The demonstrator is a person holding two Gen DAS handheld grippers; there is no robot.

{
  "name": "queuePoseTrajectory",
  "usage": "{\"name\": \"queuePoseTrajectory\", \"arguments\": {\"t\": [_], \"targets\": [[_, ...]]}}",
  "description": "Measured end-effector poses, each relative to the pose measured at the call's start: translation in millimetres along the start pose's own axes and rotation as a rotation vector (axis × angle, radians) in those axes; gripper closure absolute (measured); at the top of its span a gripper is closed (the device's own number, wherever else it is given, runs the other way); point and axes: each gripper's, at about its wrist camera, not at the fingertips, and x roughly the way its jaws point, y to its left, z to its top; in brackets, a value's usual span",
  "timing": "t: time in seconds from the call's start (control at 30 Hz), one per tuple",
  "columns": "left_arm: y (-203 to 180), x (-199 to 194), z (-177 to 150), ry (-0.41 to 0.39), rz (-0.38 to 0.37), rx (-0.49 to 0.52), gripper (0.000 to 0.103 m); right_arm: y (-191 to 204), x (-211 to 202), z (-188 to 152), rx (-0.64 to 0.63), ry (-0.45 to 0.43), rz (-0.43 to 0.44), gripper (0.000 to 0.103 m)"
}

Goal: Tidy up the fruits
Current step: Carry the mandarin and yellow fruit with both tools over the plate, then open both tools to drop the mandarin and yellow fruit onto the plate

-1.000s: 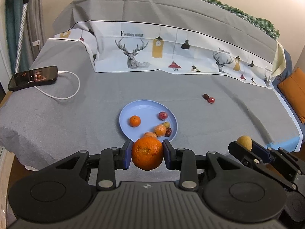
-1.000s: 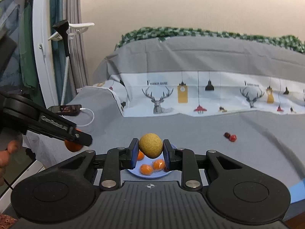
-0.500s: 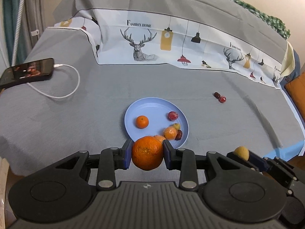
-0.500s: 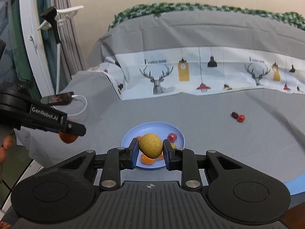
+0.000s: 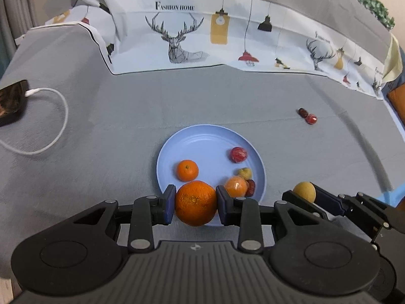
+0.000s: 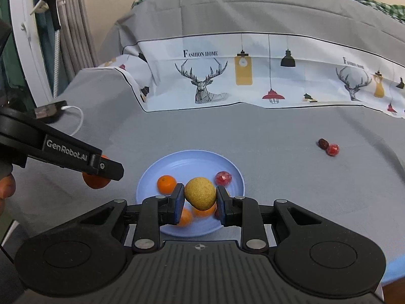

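1. Grey bedcover (image 5: 141,106) spread flat, serving as the work surface; a folded-back white band (image 5: 227,33) runs across the far side, printed with stag heads, hanging lamps and the words "FASHION HOME", readable in both views.
2. Blue plate (image 5: 202,136), round, lying flat near the front middle of the cover.
3. Plate contents: one small orange (image 5: 187,170) on the left part, stem dimple facing up; one wrapped red sweet (image 5: 238,154) on the right; one small yellowish fruit (image 5: 245,173), a second small orange (image 5: 236,186) and a dark red piece (image 5: 251,187) bunched at the right rim. Round items, no long axis to report.
4. Left gripper (image 5: 195,204): blue pads pressed on either side of a large orange (image 5: 195,202), held over the near rim of the plate. The side arm seen from the right wrist camera reads "GenRobot.AI" in white letters.
5. Right gripper (image 6: 200,197): pads clamped on a round tan-yellow fruit (image 6: 200,196) with a rough skin, slightly egg-shaped, its longer axis tilted. Held above the near half of the plate.
6. Two small red items (image 5: 307,116), one dark, one bright and wrapped, touching, on the cover well to the right of the plate.
7. Phone (image 5: 11,101) at the left edge with a white cable (image 5: 50,124) looped beside it.
8. Fingertips (image 6: 6,186) visible at the left edge of the right wrist view.
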Motion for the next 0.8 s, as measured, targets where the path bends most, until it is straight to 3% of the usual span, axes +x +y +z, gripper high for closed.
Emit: {"name": "queuePoseTrajectory", "arguments": {"t": [0.5,0.8], "targets": [[10.0,96.1,31.8,0.084,0.038,0.034,0.066,-7.2,100.0,17.0,-0.093,0.117,0.015,0.075],[14.5,133.9,44.7,0.114,0.072,0.056,0.065,-6.3,137.6,20.3,-0.128,0.152,0.032,0.075]]}}
